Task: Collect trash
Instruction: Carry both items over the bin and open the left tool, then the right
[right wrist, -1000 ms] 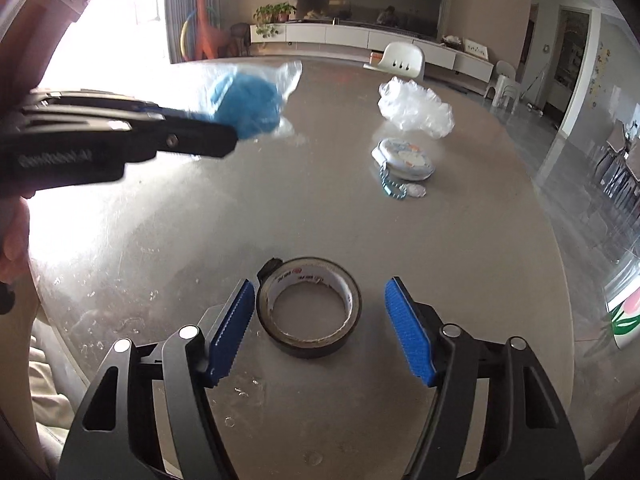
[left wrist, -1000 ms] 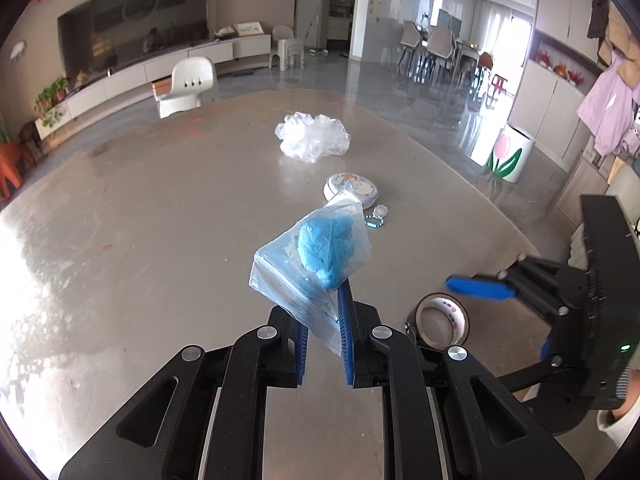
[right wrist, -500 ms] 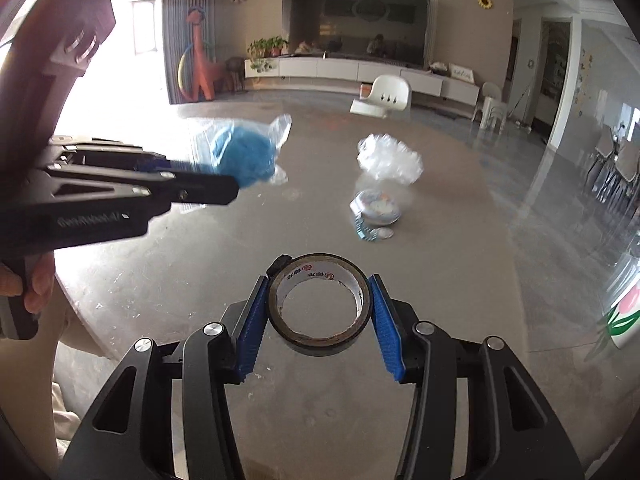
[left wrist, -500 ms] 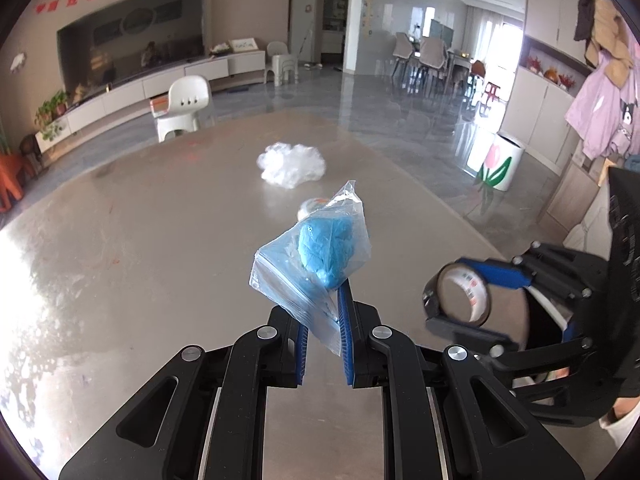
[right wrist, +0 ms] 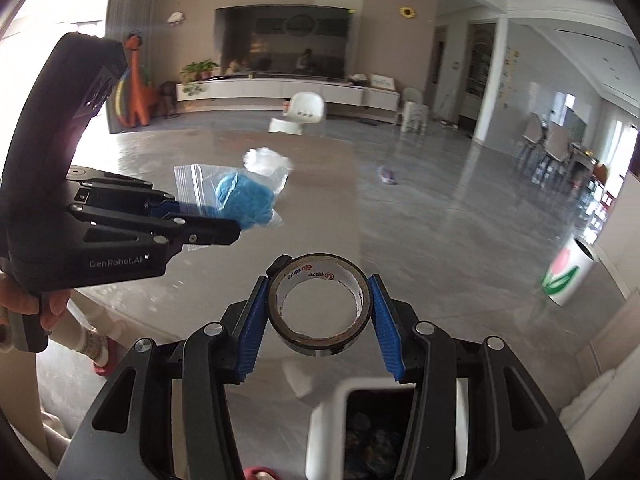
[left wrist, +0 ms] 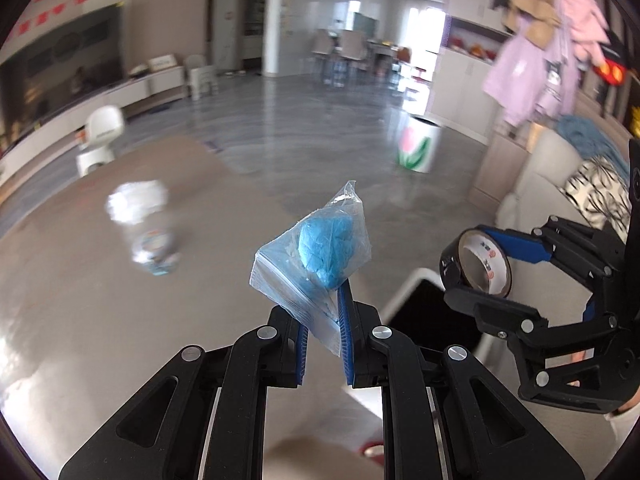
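Glossy table, a few items left on it; grey floor around.
Table (left wrist: 100, 320) is a shiny grey-brown top with strong window glare. On it, far side: crumpled clear plastic (left wrist: 138, 200), with a round tin (left wrist: 154, 246) just beside it on the near side, both motion-blurred; can't tell if they touch. In the right wrist view only the plastic (right wrist: 266, 160) shows on the table (right wrist: 400, 240). Floor (left wrist: 320, 128) is polished grey: white chair (left wrist: 100, 136), small stool (left wrist: 202, 80), tulip-print bin (left wrist: 418, 146), small purple scrap (right wrist: 386, 175), and a white-rimmed bin (right wrist: 326, 424) below the table edge, dark inside.
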Tool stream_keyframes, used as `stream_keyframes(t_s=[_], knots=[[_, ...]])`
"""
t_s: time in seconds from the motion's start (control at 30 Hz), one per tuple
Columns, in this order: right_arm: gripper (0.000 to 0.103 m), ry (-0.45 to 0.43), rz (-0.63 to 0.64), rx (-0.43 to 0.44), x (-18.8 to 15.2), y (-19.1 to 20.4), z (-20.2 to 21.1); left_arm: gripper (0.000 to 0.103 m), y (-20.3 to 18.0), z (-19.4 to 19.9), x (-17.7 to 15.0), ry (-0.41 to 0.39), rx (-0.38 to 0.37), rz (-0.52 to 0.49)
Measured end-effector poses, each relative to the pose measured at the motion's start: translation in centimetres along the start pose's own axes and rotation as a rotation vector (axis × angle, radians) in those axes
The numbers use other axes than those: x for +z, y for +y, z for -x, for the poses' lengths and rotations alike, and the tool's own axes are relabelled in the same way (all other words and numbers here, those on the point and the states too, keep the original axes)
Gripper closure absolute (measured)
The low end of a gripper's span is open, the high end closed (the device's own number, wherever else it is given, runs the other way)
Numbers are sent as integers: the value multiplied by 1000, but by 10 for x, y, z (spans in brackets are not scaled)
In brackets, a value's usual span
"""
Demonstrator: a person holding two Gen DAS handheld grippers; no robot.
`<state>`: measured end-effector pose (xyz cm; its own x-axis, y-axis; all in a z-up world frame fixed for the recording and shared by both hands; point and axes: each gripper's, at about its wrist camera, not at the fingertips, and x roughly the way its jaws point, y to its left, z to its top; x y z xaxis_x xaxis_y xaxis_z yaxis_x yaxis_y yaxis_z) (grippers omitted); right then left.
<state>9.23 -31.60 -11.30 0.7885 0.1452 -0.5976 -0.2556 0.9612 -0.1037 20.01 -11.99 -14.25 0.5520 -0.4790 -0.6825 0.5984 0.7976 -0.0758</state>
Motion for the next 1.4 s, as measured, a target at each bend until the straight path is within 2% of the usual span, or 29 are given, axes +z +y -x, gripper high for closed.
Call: stream_keyframes(t_s=[0.2, 0.4, 0.43, 0.47, 0.53, 0.6, 0.67, 0.97, 1.13, 1.37, 1.4], knots=[[52, -18, -55, -111, -23, -43, 32, 90, -62, -22, 3, 42, -112, -78], [52, 0, -124, -164, -46, -78, 36, 89, -113, -56, -1, 115, -182, -156], [52, 3, -132, -166, -49, -81, 38, 85, -121, -63, -2, 141, -197, -170], [52, 5, -140, -171, -52, -85, 37, 80, -129, -70, -3, 169, -201, -182], [52, 12, -154, -178, -57, -92, 33, 5, -138, -83, -5, 214, -153, -204], [52, 13, -171, -185, -63, -101, 33, 5, -147, -87, -7, 182, -57, -248], [52, 17, -188, -188, -66, -107, 29, 5, -153, -89, -8, 178, -19, -283], [52, 44, -223, -159, -86, -108, 20, 5, -134, -82, -6, 151, 46, -271], [52, 71, -205, -128, -91, -104, -1, 5, -104, -69, 1, 117, 103, -220], [52, 132, -180, -145, -96, -101, -27, 5, -67, -52, 7, 81, 149, -143], [46, 147, -184, -138, -98, -102, -31, 5, -62, -49, 7, 73, 154, -130]])
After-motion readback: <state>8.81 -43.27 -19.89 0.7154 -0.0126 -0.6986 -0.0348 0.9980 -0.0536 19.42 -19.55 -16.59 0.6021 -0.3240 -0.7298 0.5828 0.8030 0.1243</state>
